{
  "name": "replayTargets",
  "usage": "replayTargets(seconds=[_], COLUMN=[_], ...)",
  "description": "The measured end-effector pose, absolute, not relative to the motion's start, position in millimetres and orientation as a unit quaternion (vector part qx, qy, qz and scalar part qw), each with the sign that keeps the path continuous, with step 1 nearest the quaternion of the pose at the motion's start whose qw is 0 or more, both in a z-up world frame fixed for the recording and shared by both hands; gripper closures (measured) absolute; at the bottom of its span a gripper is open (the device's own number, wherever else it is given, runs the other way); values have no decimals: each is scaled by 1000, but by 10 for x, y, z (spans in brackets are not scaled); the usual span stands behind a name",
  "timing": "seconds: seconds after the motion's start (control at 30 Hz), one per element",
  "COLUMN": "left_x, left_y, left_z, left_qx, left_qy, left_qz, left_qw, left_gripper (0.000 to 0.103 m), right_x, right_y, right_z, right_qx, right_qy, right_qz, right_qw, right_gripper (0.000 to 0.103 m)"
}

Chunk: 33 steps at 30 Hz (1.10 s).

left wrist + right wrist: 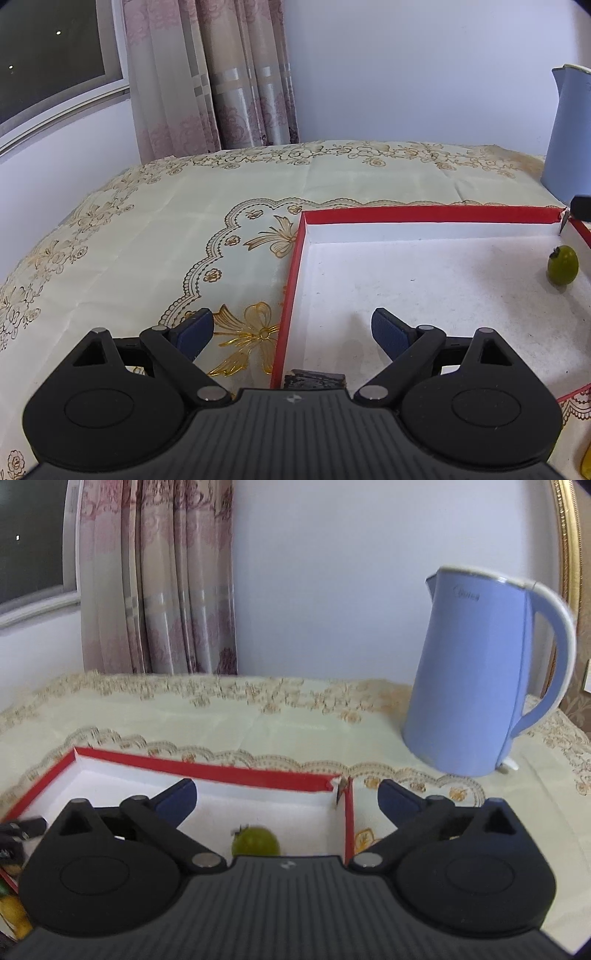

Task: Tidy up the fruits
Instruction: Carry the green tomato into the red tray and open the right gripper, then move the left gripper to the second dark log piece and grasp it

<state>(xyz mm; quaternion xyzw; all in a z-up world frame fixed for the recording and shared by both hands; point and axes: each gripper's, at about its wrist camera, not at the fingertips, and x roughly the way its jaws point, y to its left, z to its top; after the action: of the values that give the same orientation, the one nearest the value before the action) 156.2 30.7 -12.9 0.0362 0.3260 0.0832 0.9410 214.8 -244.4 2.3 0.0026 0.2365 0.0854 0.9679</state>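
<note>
Green fruit [255,841] lies in red box [207,770], bottom centre of right view. Right gripper [286,797] and left gripper [291,330] both spread, empty. You fetch next fruit; lower it clear of the rim.

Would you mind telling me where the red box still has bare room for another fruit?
Most of the red box floor is bare, from its left wall across to the green fruit near the right wall. The tablecloth left of the box is also free; the blue kettle crowds the far right.
</note>
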Motion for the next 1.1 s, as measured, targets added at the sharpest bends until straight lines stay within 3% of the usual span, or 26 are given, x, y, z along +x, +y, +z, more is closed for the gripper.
replayTargets(seconds=[0.3, 0.57, 0.67, 0.87, 1.1], left_x=[1461, 959, 770, 408, 224], left_y=[365, 589, 646, 525, 177], left_z=[98, 184, 115, -49, -116], left_qx=[19, -9, -20, 1, 26], left_qy=[317, 312, 304, 318, 321], left_qz=[75, 38, 35, -8, -20], left_qw=[945, 949, 952, 948, 946], left_gripper=[10, 10, 10, 10, 10], right_x=[2170, 1154, 845, 430, 354], right_y=[-2320, -2453, -2477, -2435, -2496], right_z=[217, 478, 314, -90, -264], right_qx=[-27, 52, 80, 34, 43], right_qy=[305, 179, 171, 157, 140], right_qz=[65, 93, 87, 32, 42], right_qw=[950, 978, 978, 986, 988], right_gripper=[0, 0, 0, 0, 0])
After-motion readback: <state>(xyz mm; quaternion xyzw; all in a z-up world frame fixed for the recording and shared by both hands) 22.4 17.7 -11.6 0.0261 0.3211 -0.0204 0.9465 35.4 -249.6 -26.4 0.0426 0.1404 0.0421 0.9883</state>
